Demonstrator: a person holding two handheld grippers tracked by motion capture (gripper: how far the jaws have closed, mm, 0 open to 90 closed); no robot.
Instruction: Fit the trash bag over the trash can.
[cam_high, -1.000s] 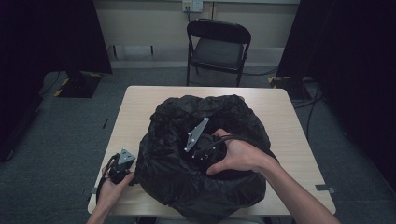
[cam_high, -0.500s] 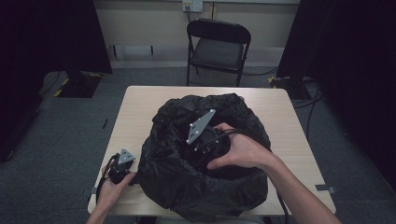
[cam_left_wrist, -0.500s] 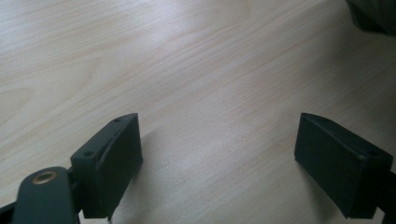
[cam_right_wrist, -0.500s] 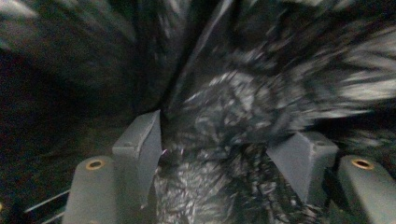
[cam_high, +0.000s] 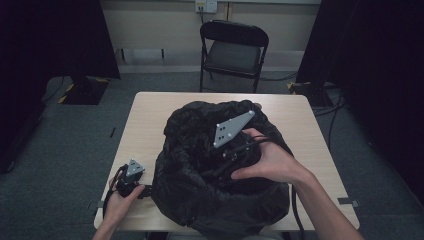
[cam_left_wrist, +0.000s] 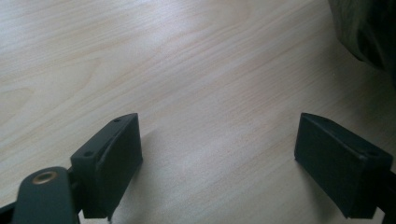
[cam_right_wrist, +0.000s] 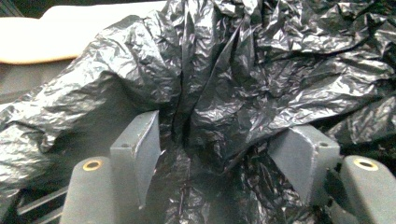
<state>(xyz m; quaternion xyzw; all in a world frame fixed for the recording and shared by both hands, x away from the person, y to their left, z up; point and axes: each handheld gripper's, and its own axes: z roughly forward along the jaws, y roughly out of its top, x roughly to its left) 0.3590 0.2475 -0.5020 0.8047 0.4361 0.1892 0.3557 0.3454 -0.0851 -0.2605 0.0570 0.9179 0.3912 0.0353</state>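
Table: pale wood-grain top, rectangular with rounded corners, smooth and matte; bare grain runs under the left gripper's camera.
Bag: black plastic, thin and glossy, heavily crumpled into sharp creases; heaped across the table's centre toward 6 o'clock, mouth gathered in folds at the top.
Bag up close: ridges and deep pleats catching grey highlights, a vertical fold standing between the two jaws.
Right gripper: held in the right hand on top of the bag, at 3 o'clock of the heap's centre; grey three-cornered plate tilted up, black cable looping over the plastic.
Right jaws: spread fairly wide, blocky grey-black pads flanking a pinch of bag film, not closed on it.
Left gripper: gripped by the left hand near the table's 7 o'clock corner, just beside the bag's left edge.
Left jaws: wide apart, wedge-shaped black blocks low over bare wood, nothing between them.
Chair: black folding type, metal frame, padded seat, beyond the table at 12 o'clock.
Floor: grey carpet.
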